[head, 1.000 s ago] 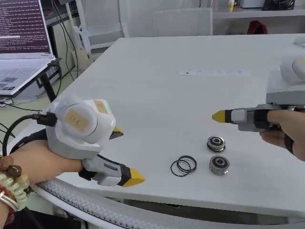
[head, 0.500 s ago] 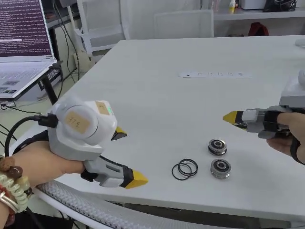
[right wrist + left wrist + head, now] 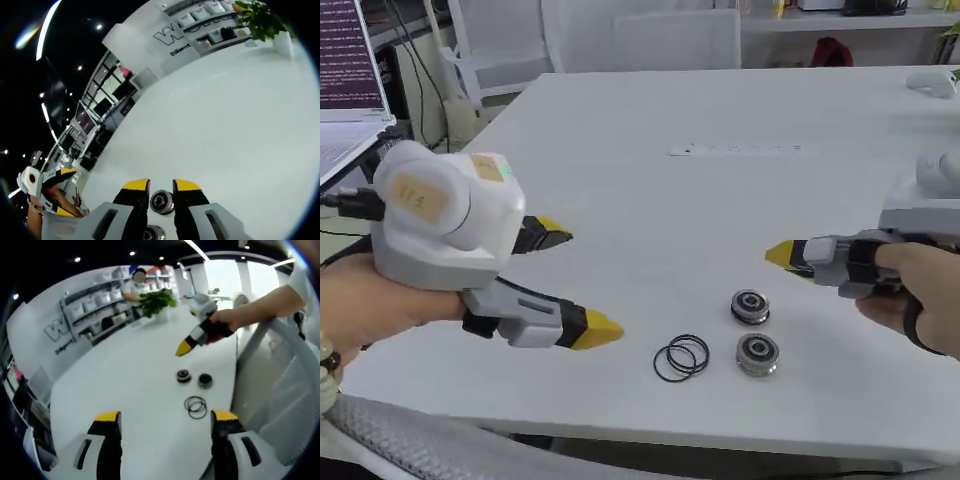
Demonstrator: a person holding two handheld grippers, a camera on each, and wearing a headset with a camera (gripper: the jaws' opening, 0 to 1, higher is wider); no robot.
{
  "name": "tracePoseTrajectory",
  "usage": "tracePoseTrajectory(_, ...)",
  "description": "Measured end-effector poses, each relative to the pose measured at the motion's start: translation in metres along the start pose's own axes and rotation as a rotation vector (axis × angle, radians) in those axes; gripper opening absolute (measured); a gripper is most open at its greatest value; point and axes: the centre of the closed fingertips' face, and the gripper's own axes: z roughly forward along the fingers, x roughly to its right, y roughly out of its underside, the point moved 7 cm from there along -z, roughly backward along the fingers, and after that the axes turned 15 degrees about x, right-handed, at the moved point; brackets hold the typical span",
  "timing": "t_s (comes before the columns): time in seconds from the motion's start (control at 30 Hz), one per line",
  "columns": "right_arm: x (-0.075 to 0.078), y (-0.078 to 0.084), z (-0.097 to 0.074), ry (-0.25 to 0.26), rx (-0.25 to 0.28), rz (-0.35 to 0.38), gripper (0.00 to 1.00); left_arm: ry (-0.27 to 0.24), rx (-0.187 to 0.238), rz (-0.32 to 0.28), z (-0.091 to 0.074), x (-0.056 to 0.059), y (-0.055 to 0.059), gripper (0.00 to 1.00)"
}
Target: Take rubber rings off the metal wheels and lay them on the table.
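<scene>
Moved: measured against the wheels, the left gripper has lifted away from the near table edge, while the right gripper has barely shifted.
Fingers: the left gripper's are wide apart and empty. The right gripper's are nearly together with a narrow gap, gripping nothing.
Rings: two thin black rubber rings lie overlapped on the white table, just left of two small metal wheels.
Handling: the rings are probably light, limp and stretchy. Lying flat, they are best pinched across one band at its outer edge.
Views: the right gripper view frames a wheel between its jaws. The left gripper view has the rings straight ahead.
</scene>
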Motion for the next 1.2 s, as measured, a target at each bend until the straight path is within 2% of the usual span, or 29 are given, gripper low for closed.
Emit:
tracePoseTrajectory(0.1, 0.007, 0.004, 0.001, 0.022, -0.023, -0.026, 0.14, 0.007, 0.020, 0.000, 0.008, -0.006, -0.006, 0.74)
tracePoseTrajectory(0.3, 0.007, 0.010, 0.002, 0.016, -0.060, -0.065, 0.15, 0.051, 0.087, 0.010, 0.037, -0.012, -0.028, 0.73)
tracePoseTrajectory(0.43, 0.000, 0.016, 0.003, -0.046, -0.103, -0.118, 0.15, 0.093, 0.109, 0.040, 0.058, -0.009, -0.039, 0.71)
tracePoseTrajectory(0.47, -0.001, 0.017, 0.004, -0.056, -0.115, -0.140, 0.15, 0.105, 0.128, 0.039, 0.066, -0.009, -0.043, 0.70)
tracePoseTrajectory(0.6, -0.001, 0.020, 0.006, -0.083, -0.164, -0.247, 0.17, 0.123, 0.164, -0.001, 0.086, -0.009, -0.050, 0.66)
tracePoseTrajectory(0.7, 0.003, 0.023, 0.006, -0.097, -0.208, -0.344, 0.18, 0.142, 0.172, -0.016, 0.100, -0.006, -0.050, 0.63)
tracePoseTrajectory(0.73, 0.006, 0.024, 0.005, -0.108, -0.222, -0.398, 0.17, 0.152, 0.167, -0.014, 0.103, -0.004, -0.049, 0.62)
tracePoseTrajectory(0.83, 0.011, 0.028, 0.003, -0.113, -0.258, -0.460, 0.17, 0.181, 0.149, 0.000, 0.117, 0.001, -0.045, 0.61)
tracePoseTrajectory(0.9, 0.012, 0.032, 0.002, -0.136, -0.273, -0.476, 0.17, 0.203, 0.140, 0.002, 0.125, 0.004, -0.043, 0.59)
tracePoseTrajectory(0.93, 0.013, 0.029, 0.003, -0.146, -0.251, -0.473, 0.17, 0.212, 0.136, 0.000, 0.129, 0.005, -0.042, 0.58)
tracePoseTrajectory(0.97, 0.015, 0.029, 0.001, -0.152, -0.266, -0.473, 0.17, 0.222, 0.131, 0.002, 0.132, 0.007, -0.041, 0.56)
tracePoseTrajectory(1.2, 0.022, 0.031, -0.002, -0.175, -0.274, -0.489, 0.17, 0.278, 0.089, 0.012, 0.157, 0.018, -0.024, 0.49)
